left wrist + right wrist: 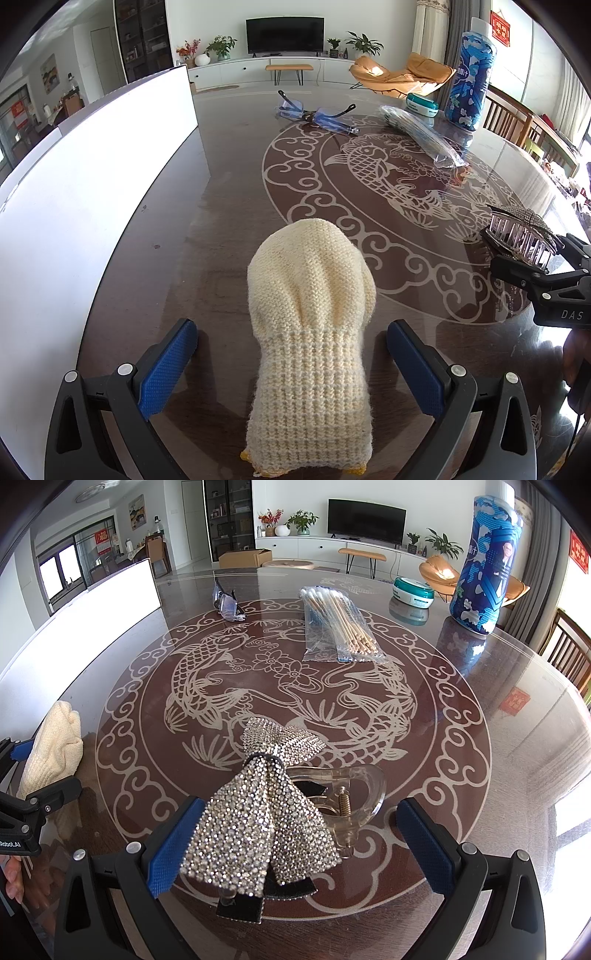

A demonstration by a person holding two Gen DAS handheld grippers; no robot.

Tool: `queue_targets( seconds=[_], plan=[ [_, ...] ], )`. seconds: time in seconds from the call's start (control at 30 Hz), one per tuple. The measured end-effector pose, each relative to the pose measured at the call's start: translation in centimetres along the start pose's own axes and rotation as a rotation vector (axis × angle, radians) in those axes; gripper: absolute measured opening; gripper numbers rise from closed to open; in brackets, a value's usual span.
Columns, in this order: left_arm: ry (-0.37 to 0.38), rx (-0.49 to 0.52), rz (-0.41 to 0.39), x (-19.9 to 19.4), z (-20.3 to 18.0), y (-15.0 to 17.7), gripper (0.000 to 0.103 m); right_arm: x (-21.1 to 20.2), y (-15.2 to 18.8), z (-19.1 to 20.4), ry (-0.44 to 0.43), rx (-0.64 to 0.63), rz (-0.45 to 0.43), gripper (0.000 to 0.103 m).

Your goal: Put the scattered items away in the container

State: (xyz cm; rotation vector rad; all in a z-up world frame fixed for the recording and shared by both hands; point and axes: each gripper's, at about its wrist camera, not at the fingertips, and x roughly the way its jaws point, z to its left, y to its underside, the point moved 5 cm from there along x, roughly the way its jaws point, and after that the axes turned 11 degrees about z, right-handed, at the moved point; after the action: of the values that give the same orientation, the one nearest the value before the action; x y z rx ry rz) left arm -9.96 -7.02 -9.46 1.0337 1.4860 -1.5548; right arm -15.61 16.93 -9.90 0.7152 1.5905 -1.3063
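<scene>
knit mitten [310,332] cuff cropped, white container [74,177] interior unseen

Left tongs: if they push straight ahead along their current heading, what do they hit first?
Most likely the cream knitted mitten. It already lies between the open left tongs, blue pads clear of it on both sides, so straight travel meets the knit, then the glass tabletop beneath. Depth is uncertain.

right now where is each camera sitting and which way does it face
Left wrist: on the left gripper, angled down at the knit glove between its open fingers.
Right wrist: on the right gripper, angled down at the sparkly hair clip.
Shared: glove, clip, swab bag, glasses, blue can, each other's gripper.
</scene>
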Motion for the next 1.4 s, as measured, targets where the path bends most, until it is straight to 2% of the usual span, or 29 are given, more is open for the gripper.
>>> queue_targets(
  seconds=[1.4],
  plan=[
    [-0.006,-0.036,-0.004,-0.6,1.6,1.6,0.103,0.0,0.0,0.0,0.000,0.000,0.000,0.103]
  ],
)
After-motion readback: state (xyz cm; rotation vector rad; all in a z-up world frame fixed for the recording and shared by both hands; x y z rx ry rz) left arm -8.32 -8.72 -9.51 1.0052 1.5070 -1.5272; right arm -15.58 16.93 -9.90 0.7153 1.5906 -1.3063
